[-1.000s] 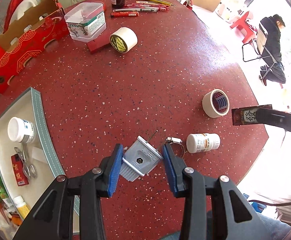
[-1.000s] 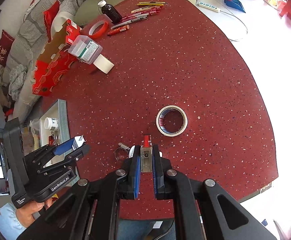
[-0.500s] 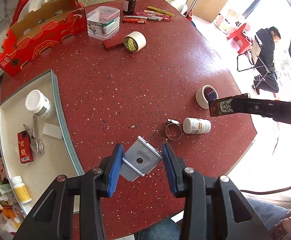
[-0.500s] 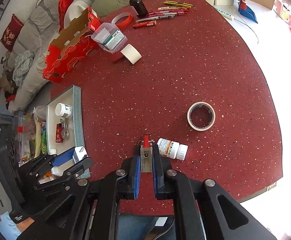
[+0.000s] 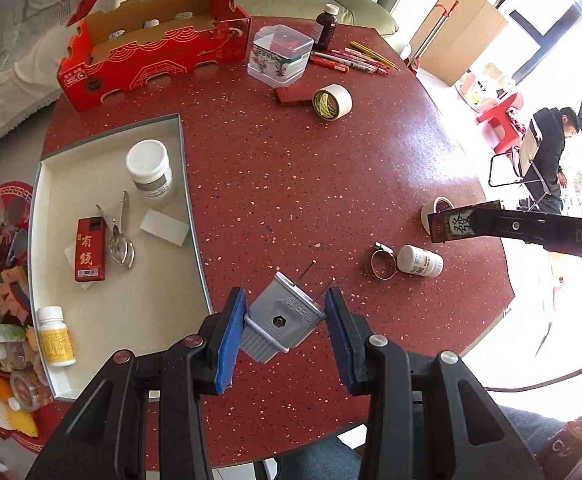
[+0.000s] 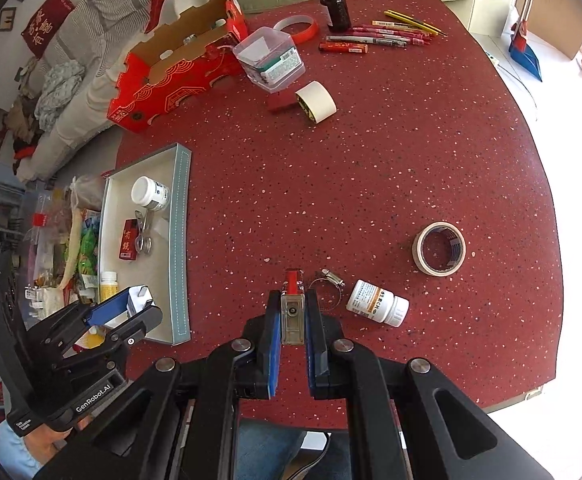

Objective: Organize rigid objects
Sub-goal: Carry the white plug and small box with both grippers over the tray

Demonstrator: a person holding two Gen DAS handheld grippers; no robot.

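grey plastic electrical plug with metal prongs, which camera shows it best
The left wrist view: the grey plastic electrical plug fills the frame's centre, clamped between the left hand-held gripper's blue pads, prongs visible. The right wrist view shows only a pale corner of it.

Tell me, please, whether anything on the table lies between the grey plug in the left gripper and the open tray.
Nothing visible does. The grey plug, held in the left gripper, hangs just past the tray rim, with only bare red table between. The hose clamp lies on the other side.
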